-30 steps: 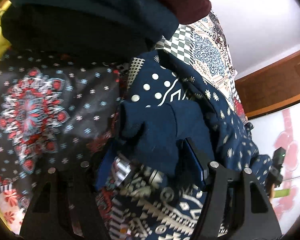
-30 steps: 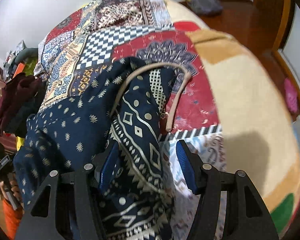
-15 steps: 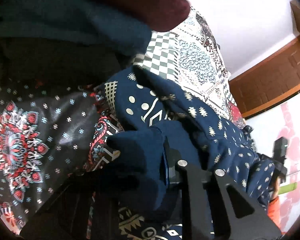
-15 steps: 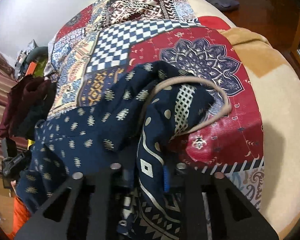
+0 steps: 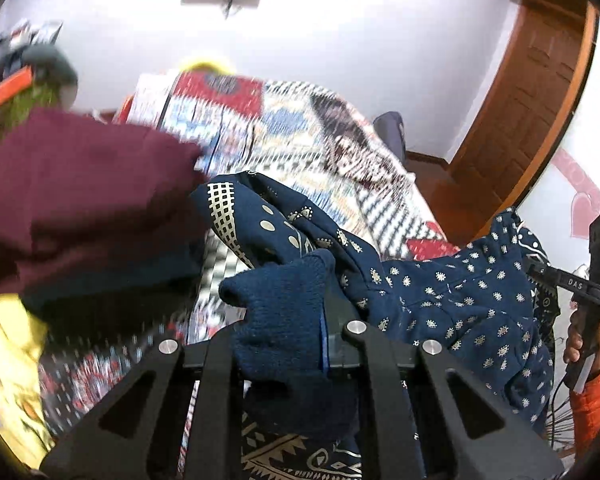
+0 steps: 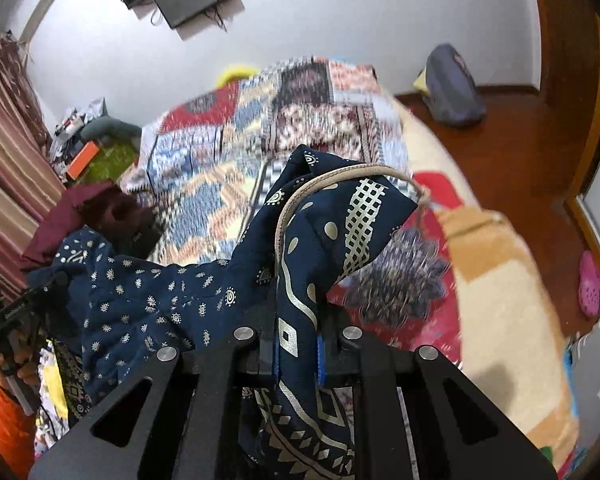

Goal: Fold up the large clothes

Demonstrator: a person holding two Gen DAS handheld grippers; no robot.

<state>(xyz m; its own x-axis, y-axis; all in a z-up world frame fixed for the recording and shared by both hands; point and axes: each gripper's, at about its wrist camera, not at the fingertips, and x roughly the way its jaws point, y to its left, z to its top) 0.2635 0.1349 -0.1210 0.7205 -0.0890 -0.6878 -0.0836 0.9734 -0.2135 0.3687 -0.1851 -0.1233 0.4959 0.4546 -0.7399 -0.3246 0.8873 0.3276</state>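
Observation:
A large navy garment with a cream printed pattern (image 5: 452,304) hangs between my two grippers, lifted above the patchwork bed. My left gripper (image 5: 284,340) is shut on a plain navy cuff-like fold of it. My right gripper (image 6: 296,344) is shut on a patterned edge of the same garment (image 6: 148,304), next to a beige drawstring (image 6: 300,200) that loops over the top. The right gripper also shows in the left wrist view (image 5: 592,284), the left one in the right wrist view (image 6: 16,316).
The patchwork quilt (image 6: 220,184) covers the bed below. A pile of maroon and dark clothes (image 5: 80,200) lies at the left. A wooden door (image 5: 532,112) and floor are at the right, with a grey bag (image 6: 452,88) and a pink shoe (image 6: 590,284).
Both grippers went from open to shut on the garment and lifted it off the bed. Both views now tilt up toward the wall.

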